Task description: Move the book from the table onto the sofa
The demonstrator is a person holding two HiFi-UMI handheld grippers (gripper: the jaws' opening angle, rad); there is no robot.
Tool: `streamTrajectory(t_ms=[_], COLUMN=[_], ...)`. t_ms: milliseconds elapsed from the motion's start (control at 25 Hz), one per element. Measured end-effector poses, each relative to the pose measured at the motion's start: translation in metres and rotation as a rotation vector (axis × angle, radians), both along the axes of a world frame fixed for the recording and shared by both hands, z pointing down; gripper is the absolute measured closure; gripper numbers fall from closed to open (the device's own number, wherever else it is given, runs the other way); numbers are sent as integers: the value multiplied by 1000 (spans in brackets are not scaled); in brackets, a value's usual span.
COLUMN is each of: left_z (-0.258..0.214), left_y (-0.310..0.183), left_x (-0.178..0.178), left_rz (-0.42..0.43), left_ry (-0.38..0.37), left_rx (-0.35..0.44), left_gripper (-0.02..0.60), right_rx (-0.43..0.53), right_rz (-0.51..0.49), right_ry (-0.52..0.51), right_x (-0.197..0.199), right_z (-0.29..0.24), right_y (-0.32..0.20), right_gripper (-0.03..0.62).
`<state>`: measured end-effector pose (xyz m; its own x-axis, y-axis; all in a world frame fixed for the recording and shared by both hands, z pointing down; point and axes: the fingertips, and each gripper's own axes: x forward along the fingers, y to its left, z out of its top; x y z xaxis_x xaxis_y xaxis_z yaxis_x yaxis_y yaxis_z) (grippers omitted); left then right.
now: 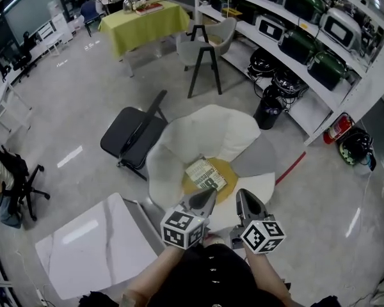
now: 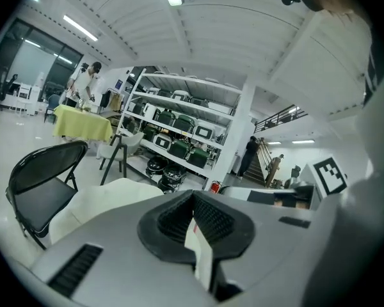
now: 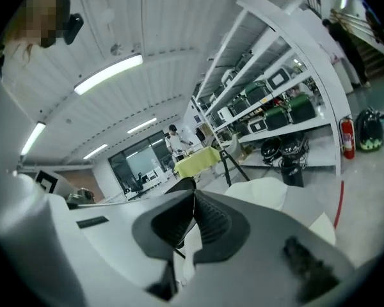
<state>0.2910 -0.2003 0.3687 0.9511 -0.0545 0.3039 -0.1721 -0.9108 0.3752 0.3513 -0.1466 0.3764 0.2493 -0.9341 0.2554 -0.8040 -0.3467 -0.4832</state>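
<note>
White sofa (image 1: 205,130), book (image 1: 206,174) on it (atop a yellow cushion (image 1: 229,170)); left tongs (image 1: 208,197) and right tongs (image 1: 242,200) tight together, empty.

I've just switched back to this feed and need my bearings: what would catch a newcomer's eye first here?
The white petal-shaped sofa in the middle of the head view stands out first, with the book lying on its yellow seat cushion. Just below it, the left gripper and right gripper hang side by side, both shut with nothing in them. The white table sits at lower left.
</note>
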Motion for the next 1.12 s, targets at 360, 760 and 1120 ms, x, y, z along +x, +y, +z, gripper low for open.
streamTrajectory(t_ms=[360, 760, 1120], left_z=[-9, -11, -8], left_y=[5, 6, 10], left_x=[20, 23, 13], left_rz=[40, 26, 9], left_ry=[17, 28, 20], left_rx=[26, 23, 19], left_gripper=[571, 571, 571], right_rx=[-30, -28, -21], right_rz=[15, -10, -28], right_ry=[71, 74, 48], right_x=[8, 7, -3], right_z=[-8, -9, -7], right_y=[0, 3, 7], right_gripper=[582, 583, 583])
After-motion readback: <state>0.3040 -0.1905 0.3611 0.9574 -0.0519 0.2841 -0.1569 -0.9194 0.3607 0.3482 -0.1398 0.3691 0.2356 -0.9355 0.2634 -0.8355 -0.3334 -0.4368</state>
